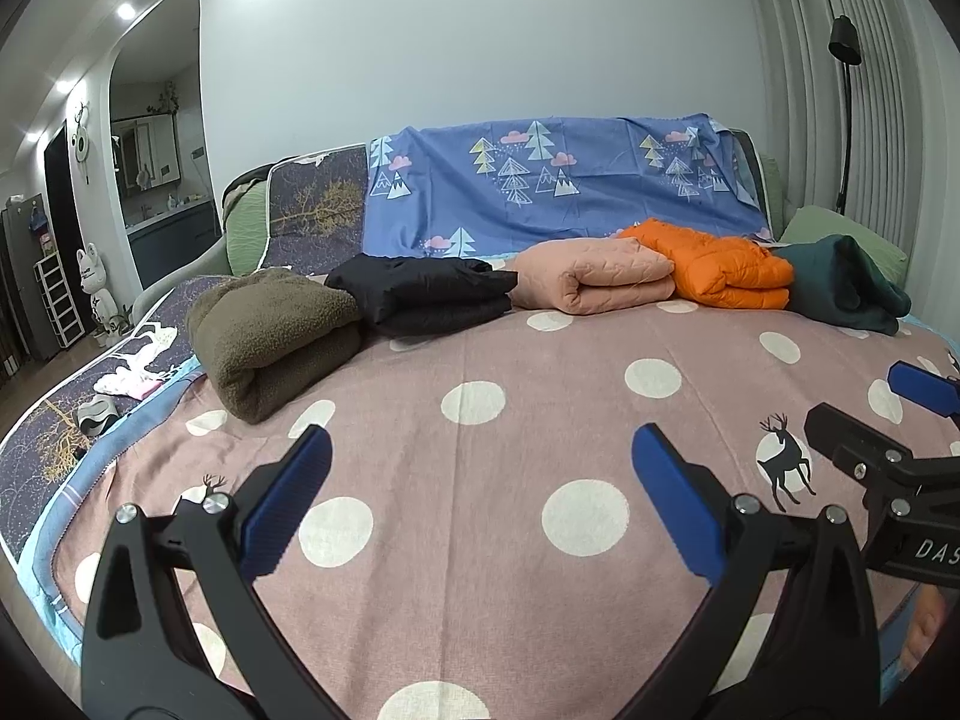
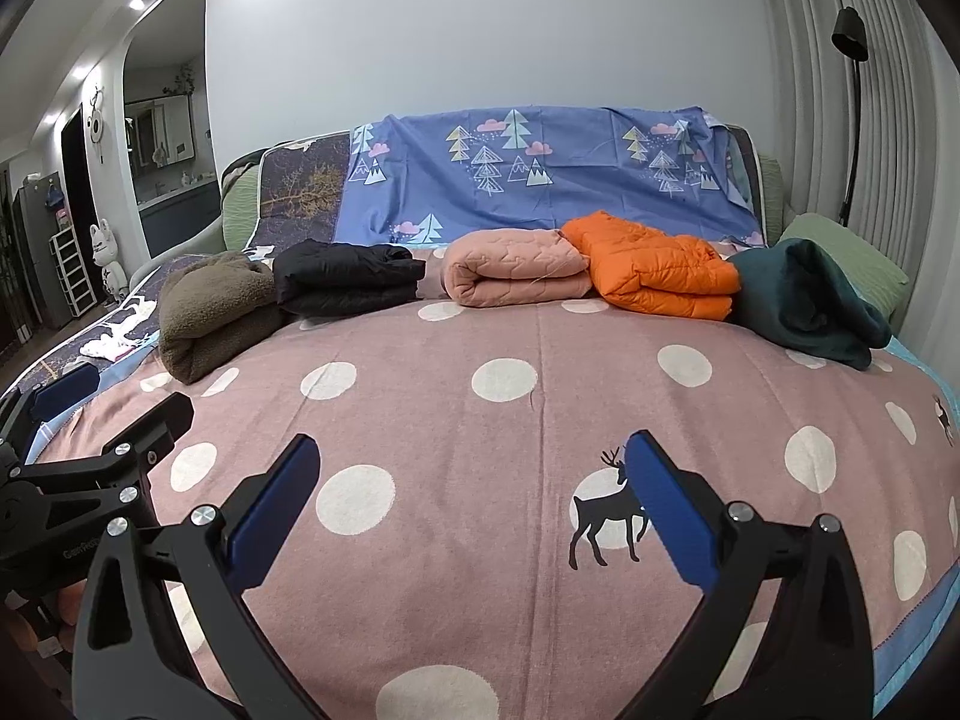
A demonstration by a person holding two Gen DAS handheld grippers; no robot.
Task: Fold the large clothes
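Note:
Several folded garments lie in a row along the back of a sofa covered by a pink polka-dot blanket: an olive fleece, a black jacket, a pink quilted piece, an orange puffer jacket and a dark teal garment. My left gripper hovers open over the blanket's front, holding nothing. My right gripper is open too, with nothing between its blue pads, beside the left one. Each gripper shows at the edge of the other's view: the right gripper and the left gripper.
A blue tree-print sheet drapes the sofa back. A green cushion sits at the right end, by a black floor lamp and curtains. Small white cloths lie on the sofa's left part. A doorway and a white figurine stand left.

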